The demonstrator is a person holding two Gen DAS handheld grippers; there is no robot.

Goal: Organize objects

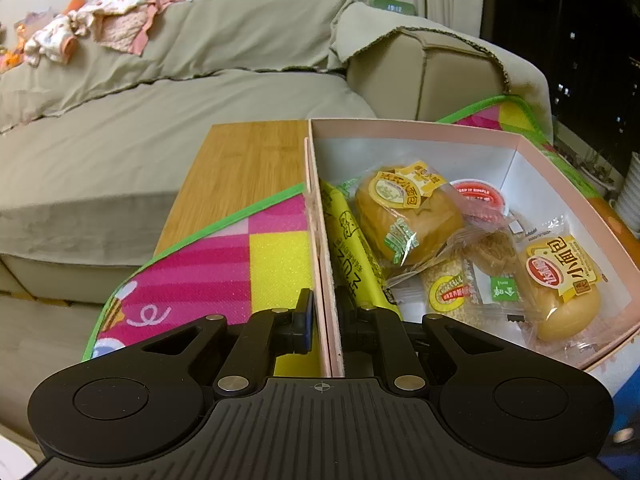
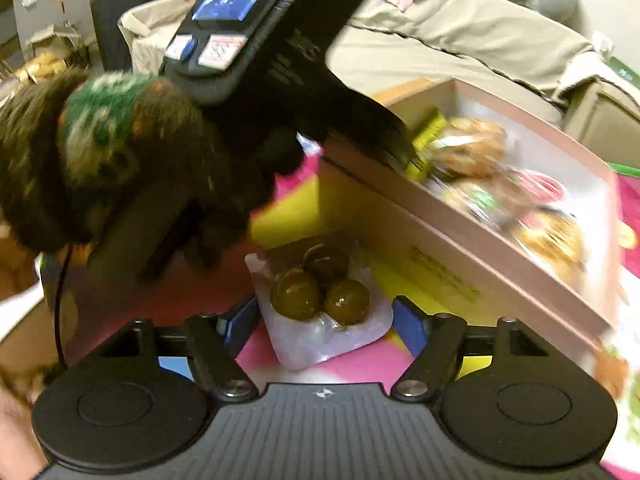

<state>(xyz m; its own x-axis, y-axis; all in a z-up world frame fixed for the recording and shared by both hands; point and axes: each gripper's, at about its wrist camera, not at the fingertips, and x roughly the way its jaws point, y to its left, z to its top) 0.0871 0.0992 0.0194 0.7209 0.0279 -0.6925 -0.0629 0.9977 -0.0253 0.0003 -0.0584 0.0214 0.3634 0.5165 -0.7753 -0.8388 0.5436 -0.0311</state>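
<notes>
A pink cardboard box (image 1: 320,216) holds several wrapped snacks: two packed buns (image 1: 404,212), a yellow packet (image 1: 352,248) and a red-lidded cup (image 1: 478,198). My left gripper (image 1: 325,316) is shut on the box's left wall, one finger on each side of it. In the right wrist view the same box (image 2: 460,240) stands to the right, blurred. My right gripper (image 2: 324,320) is open around a clear pack of three brown balls (image 2: 320,292) lying on the mat. The left gripper body (image 2: 276,40) and the gloved hand (image 2: 120,152) holding it fill the upper left.
A pink, yellow and green play mat (image 1: 224,256) covers a wooden table (image 1: 248,160). A beige sofa (image 1: 160,92) with clothes (image 1: 100,20) on its back stands behind. A dark window is at the far right.
</notes>
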